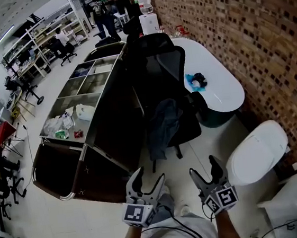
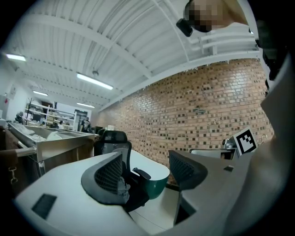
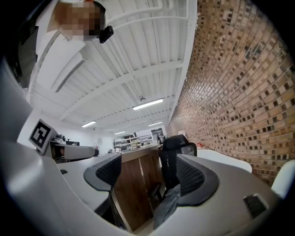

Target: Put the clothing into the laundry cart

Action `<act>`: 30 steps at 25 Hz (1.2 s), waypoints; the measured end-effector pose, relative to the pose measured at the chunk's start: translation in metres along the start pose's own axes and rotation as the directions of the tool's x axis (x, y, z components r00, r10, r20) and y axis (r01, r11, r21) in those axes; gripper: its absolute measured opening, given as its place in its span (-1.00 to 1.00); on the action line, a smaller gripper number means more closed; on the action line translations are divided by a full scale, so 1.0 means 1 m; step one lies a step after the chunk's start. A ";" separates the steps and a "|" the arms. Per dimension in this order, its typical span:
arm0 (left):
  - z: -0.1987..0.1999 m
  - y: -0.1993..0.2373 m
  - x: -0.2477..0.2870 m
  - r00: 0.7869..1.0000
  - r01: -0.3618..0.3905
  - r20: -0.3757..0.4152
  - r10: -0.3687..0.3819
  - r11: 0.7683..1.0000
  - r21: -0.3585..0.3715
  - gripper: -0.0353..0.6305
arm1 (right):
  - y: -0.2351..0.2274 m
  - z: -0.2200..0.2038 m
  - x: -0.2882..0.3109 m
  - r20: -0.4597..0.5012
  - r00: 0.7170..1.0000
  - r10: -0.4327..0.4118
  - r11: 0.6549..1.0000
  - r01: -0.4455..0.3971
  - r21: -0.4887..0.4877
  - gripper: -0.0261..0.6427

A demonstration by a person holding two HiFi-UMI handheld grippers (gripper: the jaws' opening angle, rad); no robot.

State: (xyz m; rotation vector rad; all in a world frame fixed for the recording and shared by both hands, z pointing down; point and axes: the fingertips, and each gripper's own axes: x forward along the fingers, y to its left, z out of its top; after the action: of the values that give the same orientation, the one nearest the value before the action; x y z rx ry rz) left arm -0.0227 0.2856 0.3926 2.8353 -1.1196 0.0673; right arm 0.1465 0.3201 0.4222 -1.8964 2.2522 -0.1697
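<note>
Bare floor (image 1: 205, 147) lies open ahead up to the chair (image 1: 159, 69), which stands hemmed between the cart (image 1: 113, 136) on the left and the white counter (image 1: 224, 88) on the right.

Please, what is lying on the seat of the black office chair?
A dark grey garment lies on the chair, hanging over the seat's front edge. It covers the seat, so anything beneath it cannot be seen.
</note>
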 end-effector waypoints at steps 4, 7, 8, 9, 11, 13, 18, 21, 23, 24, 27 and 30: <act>-0.015 0.023 0.041 1.000 0.012 0.002 -0.012 1.000 -0.010 0.04 | -0.014 -0.007 0.025 -0.019 1.000 -0.008 1.000 0.007 -0.020 0.22; -0.012 0.050 0.085 0.999 0.032 0.018 -0.032 0.999 -0.033 0.04 | -0.030 -0.014 0.058 -0.039 0.999 -0.031 0.999 0.030 -0.040 0.22; -0.012 0.061 0.101 0.999 0.049 0.022 -0.049 0.999 -0.018 0.04 | -0.037 -0.014 0.073 -0.039 0.998 -0.045 0.998 0.043 -0.045 0.22; -0.011 0.070 0.118 0.997 0.067 0.027 -0.067 0.998 -0.006 0.04 | -0.045 -0.011 0.087 -0.037 0.998 -0.058 0.997 0.056 -0.053 0.22; -0.001 0.084 0.151 0.995 0.090 0.049 -0.089 0.996 -0.018 0.04 | -0.062 -0.002 0.117 -0.033 0.997 -0.073 0.995 0.070 -0.077 0.22; 0.005 0.106 0.176 0.993 0.104 0.063 -0.102 0.994 -0.019 0.04 | -0.069 0.004 0.149 -0.031 0.996 -0.080 0.993 0.076 -0.089 0.22; 0.022 0.158 0.221 0.989 0.132 0.077 -0.130 0.991 -0.019 0.04 | -0.071 0.008 0.225 -0.032 0.996 -0.085 0.992 0.082 -0.092 0.22; 0.022 0.184 0.236 0.989 0.135 0.074 -0.132 0.990 -0.049 0.04 | -0.063 -0.002 0.261 -0.060 0.996 -0.067 0.994 0.061 -0.093 0.22; 0.018 0.202 0.244 0.989 0.134 0.065 -0.130 0.989 -0.063 0.04 | -0.058 -0.008 0.279 -0.068 0.996 -0.058 0.996 0.053 -0.070 0.22; 0.016 0.211 0.248 0.990 0.134 0.062 -0.129 0.989 -0.069 0.04 | -0.056 -0.010 0.287 -0.071 0.996 -0.056 0.997 0.051 -0.062 0.22; 0.013 0.230 0.258 0.991 0.131 0.054 -0.126 0.987 -0.090 0.04 | -0.056 -0.014 0.303 -0.089 0.994 -0.059 0.996 0.054 -0.065 0.22; 0.009 0.242 0.269 0.991 0.128 0.044 -0.124 0.987 -0.093 0.04 | -0.065 -0.017 0.312 -0.095 0.993 -0.076 0.995 0.070 -0.072 0.22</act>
State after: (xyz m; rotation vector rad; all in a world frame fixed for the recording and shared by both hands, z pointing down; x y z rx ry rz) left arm 0.0081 -0.0735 0.4204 2.8243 -0.9205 -0.0479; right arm 0.1548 0.0013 0.4298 -2.0497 2.2798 -0.2033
